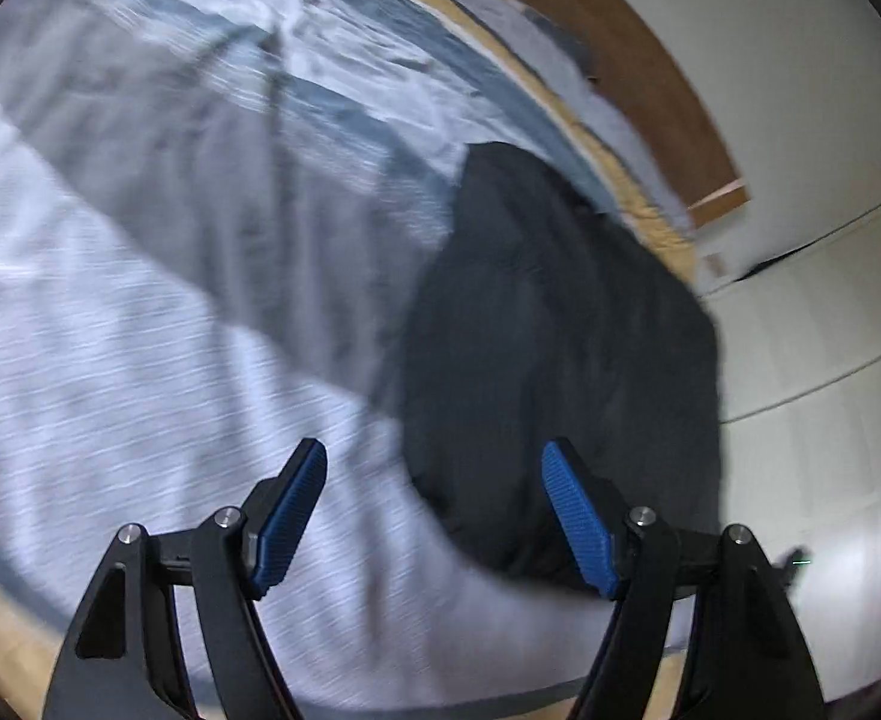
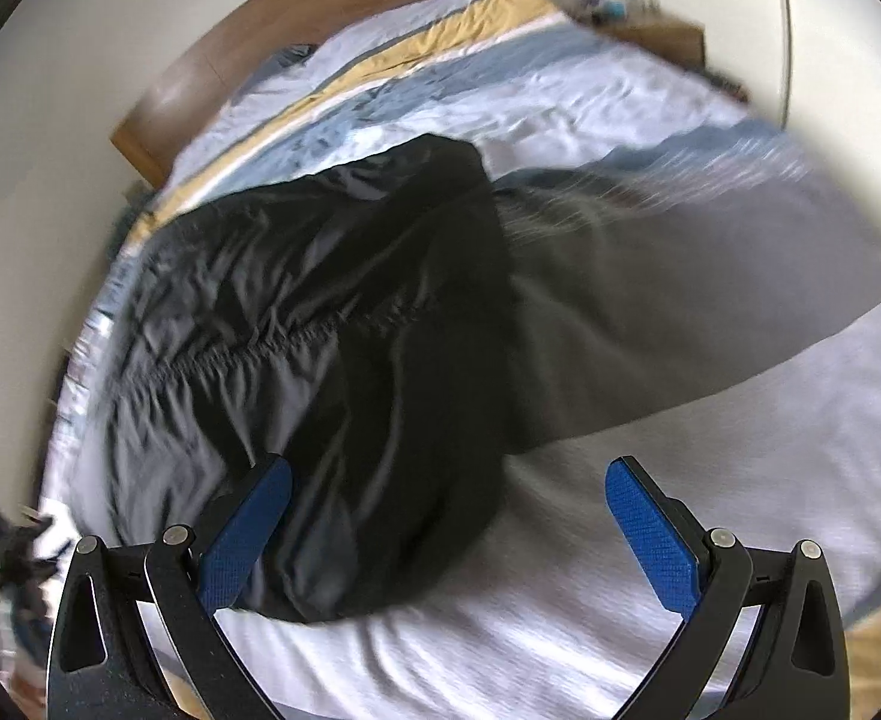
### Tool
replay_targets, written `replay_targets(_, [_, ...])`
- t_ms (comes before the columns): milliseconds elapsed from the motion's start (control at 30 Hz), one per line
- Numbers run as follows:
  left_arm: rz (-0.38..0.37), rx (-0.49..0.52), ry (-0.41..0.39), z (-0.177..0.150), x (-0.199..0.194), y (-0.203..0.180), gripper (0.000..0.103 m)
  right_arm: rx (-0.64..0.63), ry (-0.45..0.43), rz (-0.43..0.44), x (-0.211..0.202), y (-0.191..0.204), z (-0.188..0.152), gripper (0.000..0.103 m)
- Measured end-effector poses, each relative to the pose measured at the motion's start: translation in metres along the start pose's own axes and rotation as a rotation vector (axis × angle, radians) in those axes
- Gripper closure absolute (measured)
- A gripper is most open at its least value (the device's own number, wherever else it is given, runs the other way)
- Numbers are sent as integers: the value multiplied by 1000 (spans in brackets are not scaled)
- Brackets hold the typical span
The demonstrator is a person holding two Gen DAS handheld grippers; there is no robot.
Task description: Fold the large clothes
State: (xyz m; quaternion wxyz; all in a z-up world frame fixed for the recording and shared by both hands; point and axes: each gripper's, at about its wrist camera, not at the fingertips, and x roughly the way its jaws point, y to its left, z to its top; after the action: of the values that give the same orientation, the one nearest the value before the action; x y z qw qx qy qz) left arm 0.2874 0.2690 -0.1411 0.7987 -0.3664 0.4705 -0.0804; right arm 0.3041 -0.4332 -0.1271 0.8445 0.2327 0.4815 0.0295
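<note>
both grippers hang spread and empty over the bed point(image 2: 650, 120). dark garment point(image 2: 344, 360) runs lengthwise ahead; right gripper point(image 2: 449, 534) looks nearer its hem than left gripper point(image 1: 434, 510).

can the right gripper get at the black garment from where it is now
Probably yes. The right gripper is open and empty, and the black garment lies spread on the bed directly ahead of it, its near edge between the fingers with nothing covering it.
</note>
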Motion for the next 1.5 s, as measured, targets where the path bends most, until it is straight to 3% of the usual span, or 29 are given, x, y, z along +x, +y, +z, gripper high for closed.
replay_targets(167, [-119,-17,79,30,51,-5,30,90,75,133,40,-9,12,0])
replay_targets(233, [-193,-63,110,40,72,0,19,108,117,165,60,-10,13,0])
replay_targets(333, [-285,-124,151,49,103,7,19,129,177,221,87,-10,13,0])
replay_targets(467, [-335,-146,245,48,144,10,14,148,232,301,116,-7,10,1])
replay_targets(567, [-390,-174,267,46,162,4,1,179,282,367,135,-4,10,1])
replay_targets(733, [-494,-146,343,36,179,-28,0,138,323,484,147,19,12,0])
replay_targets(967, [-504,-196,384,33,200,-33,0,147,319,483,160,23,7,0])
replay_targets(1200, [-374,-142,320,26,197,-59,1,198,300,417,164,34,0,0])
replay_targets(1233, [-342,-130,305,25,195,-65,3,226,300,399,163,37,1,1])
replay_targets(1267, [-305,-116,287,25,193,-71,6,240,300,399,163,41,5,10])
replay_targets(1300, [-275,-99,269,27,190,-77,16,256,289,411,158,45,7,27])
replay_targets(1333, [-267,-93,256,28,188,-82,28,264,272,423,153,49,9,35])
replay_targets(1367, [-276,-91,238,30,184,-88,35,258,258,429,147,53,12,50])
replay_targets(1400, [-299,-87,221,33,179,-96,49,235,239,435,140,63,17,60])
replay_targets(1433, [-317,-82,211,35,175,-102,59,215,226,441,134,70,20,63])
replay_targets(1500, [-368,-53,187,42,164,-123,68,166,187,458,119,90,31,71])
